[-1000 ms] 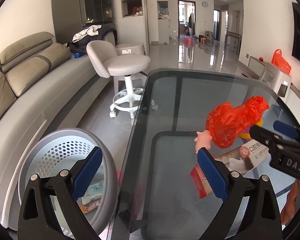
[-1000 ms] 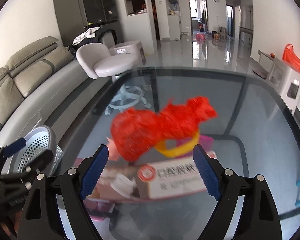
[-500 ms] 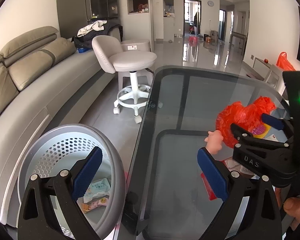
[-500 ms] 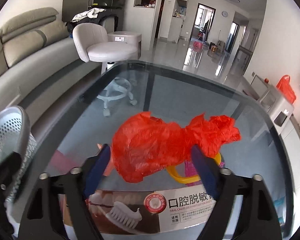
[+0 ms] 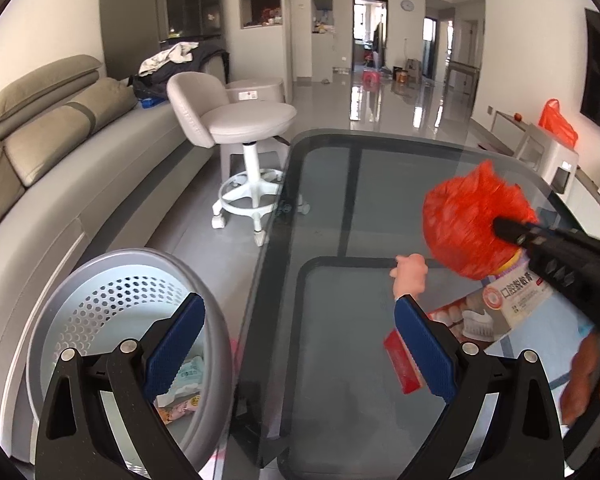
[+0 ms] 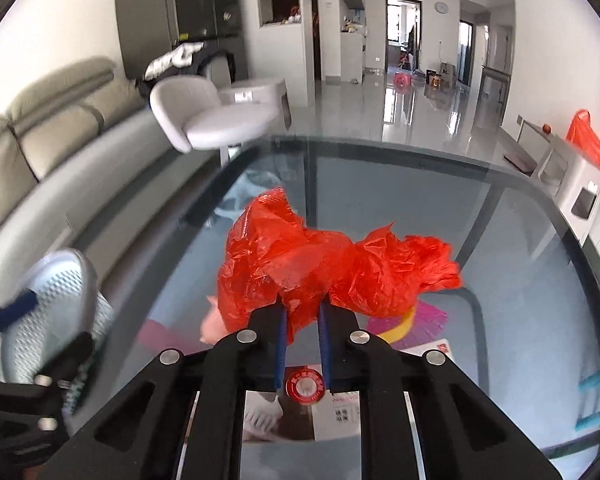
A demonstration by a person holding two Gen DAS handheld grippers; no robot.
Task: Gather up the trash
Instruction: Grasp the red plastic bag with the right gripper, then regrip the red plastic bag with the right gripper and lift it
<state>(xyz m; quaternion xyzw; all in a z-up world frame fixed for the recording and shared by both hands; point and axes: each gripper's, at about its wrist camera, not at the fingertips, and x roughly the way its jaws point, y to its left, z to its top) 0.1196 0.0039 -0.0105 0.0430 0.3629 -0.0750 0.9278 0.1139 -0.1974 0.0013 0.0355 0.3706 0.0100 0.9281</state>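
Plastic, thin and crinkled: your right gripper (image 6: pixel 302 312) pinches the red bag (image 6: pixel 324 264) between its blue ribbed pads, jaws drawn nearly together on a fold, the rest billowing out in two crumpled lobes over the table (image 6: pixel 520 216). That table is dark glass with rounded corners, smooth and reflective. On the glass under the bag sit a yellow ring (image 6: pixel 400 330), a pink ribbed piece (image 6: pixel 428 318) and a flat printed box (image 6: pixel 300 412) with a round red seal. A small pale toy hand (image 5: pixel 410 276) pokes up on the table just beside the bag. Your left gripper (image 5: pixel 300 344) is spread wide with nothing between its pads, straddling the table's left edge. Off that edge stands the basket (image 5: pixel 80 288), round, grey-rimmed, white perforated wall, with soft packets (image 5: pixel 184 380) at the bottom.
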